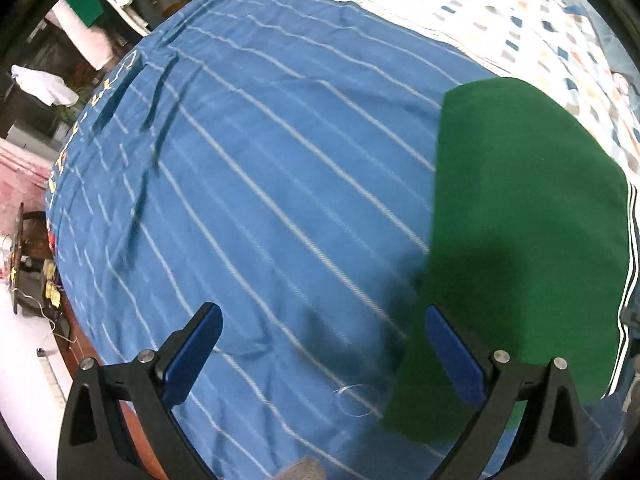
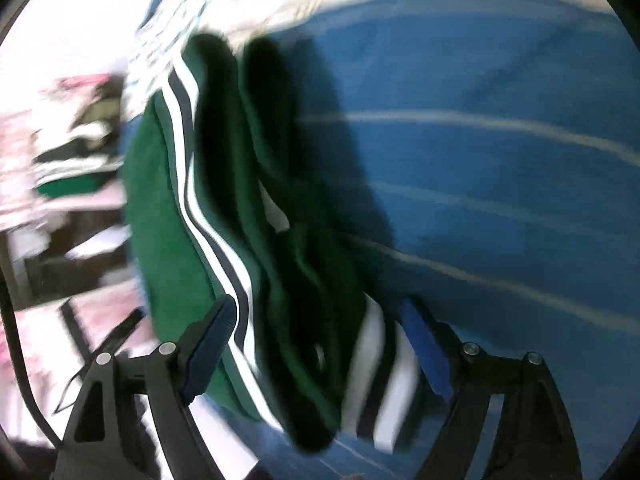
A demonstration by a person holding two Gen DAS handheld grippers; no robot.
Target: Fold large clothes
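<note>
A green garment (image 1: 520, 220) with white and dark stripe trim lies folded flat at the right of a blue, white-striped bedsheet (image 1: 260, 160). My left gripper (image 1: 324, 332) hangs open above the sheet. Its right finger is over the garment's near left edge, and nothing is between its fingers. In the blurred right wrist view the same garment (image 2: 160, 220) is bunched in dark folds with a striped cuff. It lies between the wide-apart fingers of my right gripper (image 2: 316, 320), which is open. The blue sheet (image 2: 500, 160) fills the right side.
A white quilt with small coloured patches (image 1: 500, 20) covers the bed beyond the sheet. The bed's wooden edge (image 1: 80, 340) runs at lower left, with floor, cables and furniture past it. A blurred green-and-white item (image 2: 68, 176) lies off to the left.
</note>
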